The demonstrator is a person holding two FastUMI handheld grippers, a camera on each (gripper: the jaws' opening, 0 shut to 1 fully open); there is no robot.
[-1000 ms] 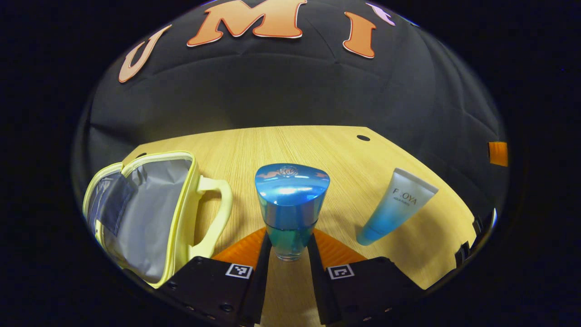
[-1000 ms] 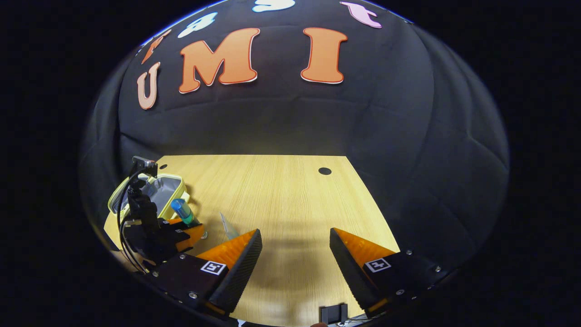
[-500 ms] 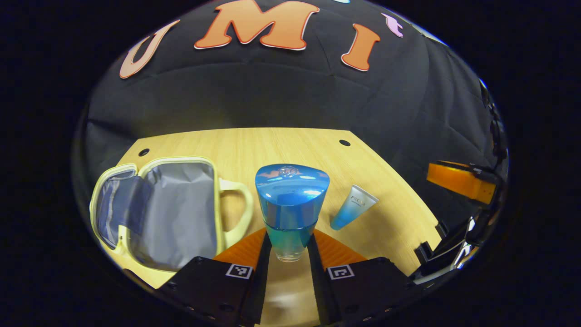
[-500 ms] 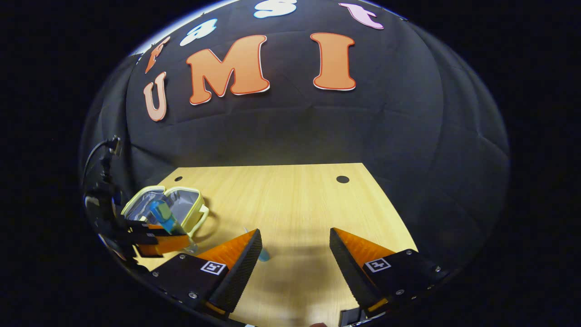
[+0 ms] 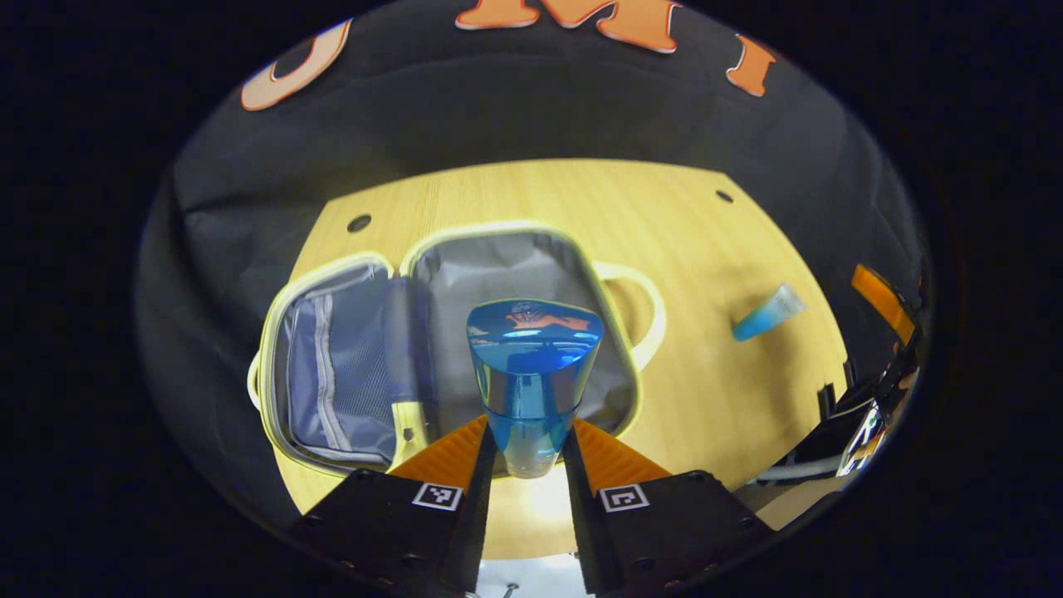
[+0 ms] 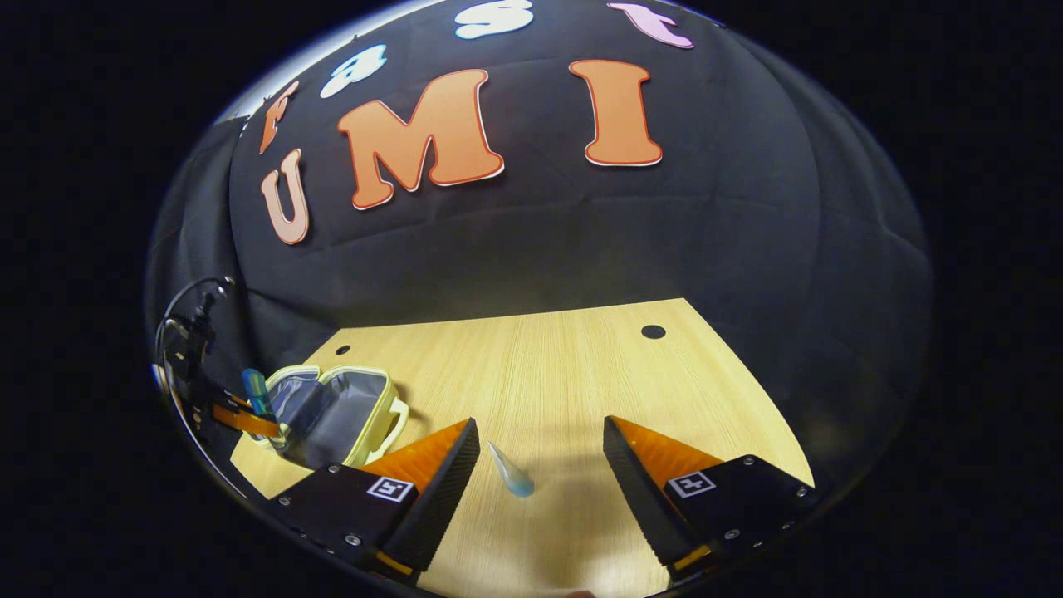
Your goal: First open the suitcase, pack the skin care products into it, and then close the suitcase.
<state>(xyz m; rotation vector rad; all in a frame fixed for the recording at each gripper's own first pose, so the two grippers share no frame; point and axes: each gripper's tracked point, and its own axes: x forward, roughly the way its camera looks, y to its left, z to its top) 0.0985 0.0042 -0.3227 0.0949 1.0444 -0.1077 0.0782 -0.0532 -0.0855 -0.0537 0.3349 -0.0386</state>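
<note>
The blue bottle (image 5: 531,374) hangs upright in the left gripper (image 5: 529,453), both fingers pinching its clear lower body just above the base, the wide glossy cap riding high above the grip. It reads as glass or hard plastic: stiff, smooth, likely slippery, and top-heavy with that broad cap, so this low pinch risks a tilt if the hand jerks. A hold nearer the waist, under the cap's edge, would probably be steadier.

Directly below and beyond it lies the pale yellow suitcase (image 5: 614,332), zipped open and spread flat, grey lining showing in the right half, a mesh pocket in the left half. In the right gripper view the suitcase (image 6: 378,386) sits near the desk's left front corner, the left gripper (image 6: 249,419) poised just over it with the bottle (image 6: 256,390) upright. The walls are soft fabric and low, so there looks to be little to snag on; the carry handle loops out on the right side.

Out on the bare desk (image 5: 689,241), the blue squeeze tube (image 5: 766,312) lies on its side, well apart from the suitcase. It looks light and soft; mid-body seems the place to take it. The right gripper (image 6: 540,465) hovers above, fingers spread wide, holding nothing, the tube (image 6: 510,470) between them on the desk (image 6: 581,365), open wood all round.
</note>
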